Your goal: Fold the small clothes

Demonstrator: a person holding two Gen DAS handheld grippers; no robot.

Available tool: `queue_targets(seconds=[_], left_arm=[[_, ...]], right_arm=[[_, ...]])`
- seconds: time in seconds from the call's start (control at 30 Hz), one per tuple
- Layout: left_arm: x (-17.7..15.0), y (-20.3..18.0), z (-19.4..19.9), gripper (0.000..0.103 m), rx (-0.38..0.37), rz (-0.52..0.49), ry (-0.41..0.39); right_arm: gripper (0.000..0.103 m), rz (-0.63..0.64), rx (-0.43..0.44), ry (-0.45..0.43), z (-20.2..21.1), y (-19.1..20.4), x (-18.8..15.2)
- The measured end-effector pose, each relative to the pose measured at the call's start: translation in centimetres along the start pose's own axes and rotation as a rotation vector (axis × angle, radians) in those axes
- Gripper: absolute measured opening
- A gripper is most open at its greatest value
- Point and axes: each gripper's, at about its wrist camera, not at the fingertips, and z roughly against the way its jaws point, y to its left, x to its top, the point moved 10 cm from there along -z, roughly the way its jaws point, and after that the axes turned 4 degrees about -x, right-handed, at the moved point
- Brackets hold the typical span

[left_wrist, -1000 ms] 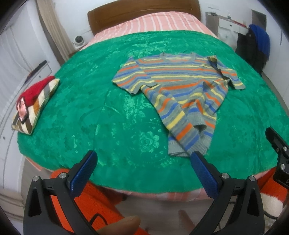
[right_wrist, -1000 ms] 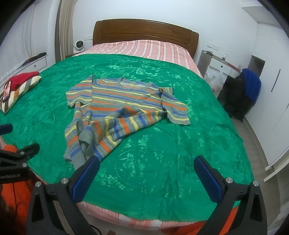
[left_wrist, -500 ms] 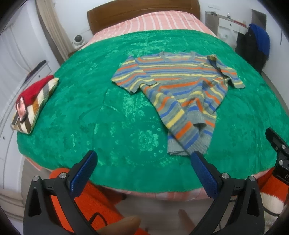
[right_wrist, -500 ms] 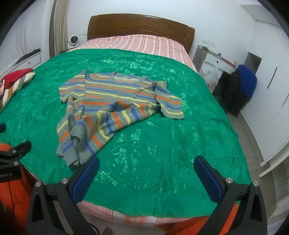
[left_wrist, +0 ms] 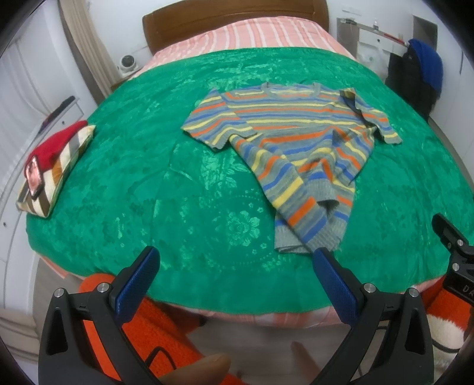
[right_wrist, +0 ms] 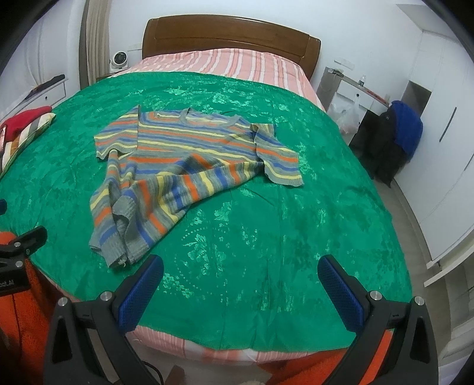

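The grey knitted sweater with orange, yellow and blue stripes [left_wrist: 299, 142] is lying on the shiny green patterned bedspread [left_wrist: 148, 183], its collar pointing toward the brown wooden headboard [left_wrist: 234, 20] and its lower body twisted and bunched into a crumpled tail that is trailing toward the foot edge of that bedspread. Both short sleeves are lying roughly flat, the one on the right folding partly over itself. Nothing seems folded yet, so the step in hand is judged to be the approach: the garment is waiting to be straightened before any fold.

The left gripper [left_wrist: 234, 281] is hovering over the foot edge of the bedspread with its blue-padded fingers spread wide and gripping nothing; the sweater's bunched hem is sitting just beyond its right finger, apart from it. The right gripper [right_wrist: 243, 284] is likewise spread wide and empty, and in its view the hem [right_wrist: 118, 251] is lying just beyond its left finger, not touching.

The next move probably calls for each claw reaching to a hem corner, pinching the knit and drawing it flat toward the foot edge; the corners are buried in the bunch, so finding a single layer may be awkward
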Motion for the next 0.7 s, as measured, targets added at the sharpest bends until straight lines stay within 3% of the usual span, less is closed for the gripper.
queue_targets(seconds=[0.7], left_arm=[[-0.35,0.03,-0.32,0.103,0.0,-0.002,0.012]], right_arm=[[0.103,-0.019,-0.025,0.026,-0.58,-0.81,-0.48]])
